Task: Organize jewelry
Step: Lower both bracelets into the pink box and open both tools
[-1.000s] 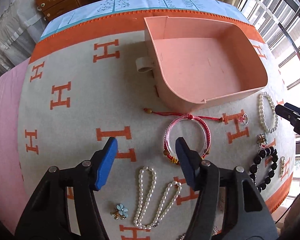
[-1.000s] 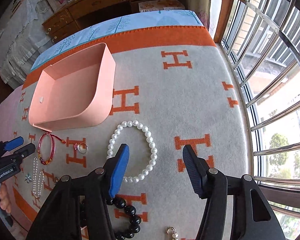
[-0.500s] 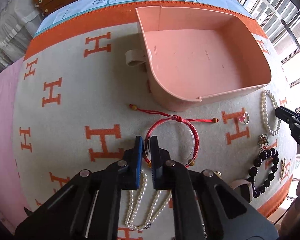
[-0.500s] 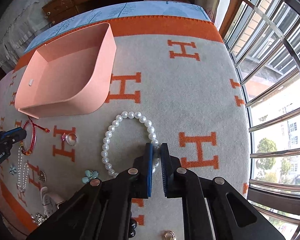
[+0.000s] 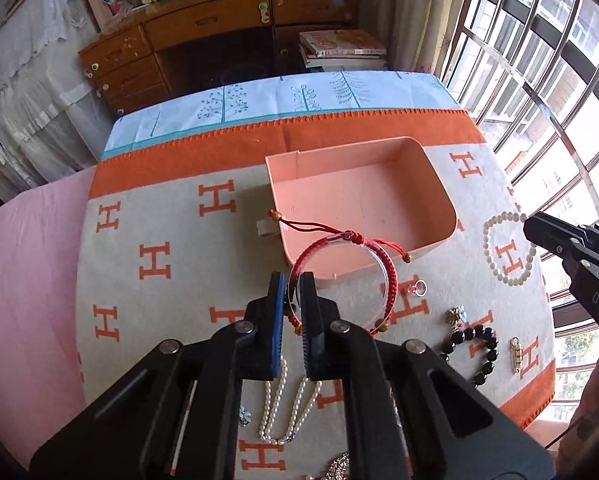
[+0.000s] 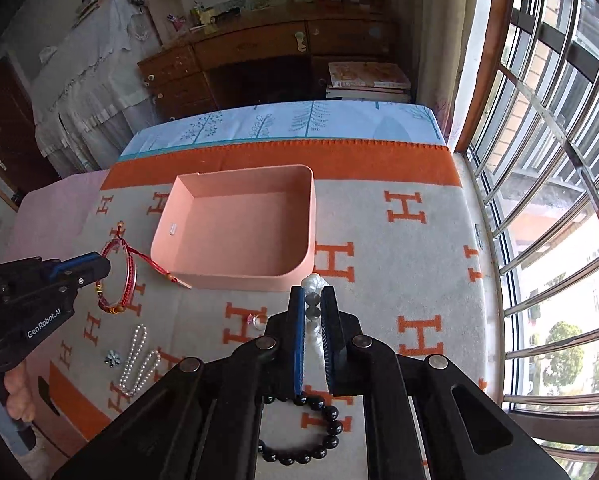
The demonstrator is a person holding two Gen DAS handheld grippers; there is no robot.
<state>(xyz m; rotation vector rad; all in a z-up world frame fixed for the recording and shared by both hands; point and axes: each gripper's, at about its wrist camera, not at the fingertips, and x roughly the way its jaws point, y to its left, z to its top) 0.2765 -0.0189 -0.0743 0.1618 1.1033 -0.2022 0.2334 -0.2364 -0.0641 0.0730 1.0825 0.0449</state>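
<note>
My left gripper point(image 5: 292, 286) is shut on the red cord bracelet point(image 5: 387, 276) and holds it lifted just in front of the empty pink box point(image 5: 359, 200). The bracelet also shows in the right wrist view point(image 6: 117, 276), hanging from the left gripper point(image 6: 99, 266). My right gripper point(image 6: 312, 294) is shut on the white pearl bracelet point(image 6: 313, 282), raised near the pink box point(image 6: 239, 232). In the left wrist view the pearl bracelet point(image 5: 507, 248) hangs from the right gripper point(image 5: 529, 226) at the box's right.
On the H-patterned blanket point(image 5: 159, 256) lie a black bead bracelet point(image 6: 311, 428), a pearl necklace point(image 5: 287, 404), a ring point(image 5: 417, 288), a flower brooch point(image 6: 112, 358) and small charms point(image 5: 457, 314). A window with bars point(image 6: 559, 200) is on the right, a wooden cabinet point(image 5: 219, 40) behind.
Both grippers closed on their bracelets on the blanket, then lifted them. Both bracelets now hang in the air near the pink box.
</note>
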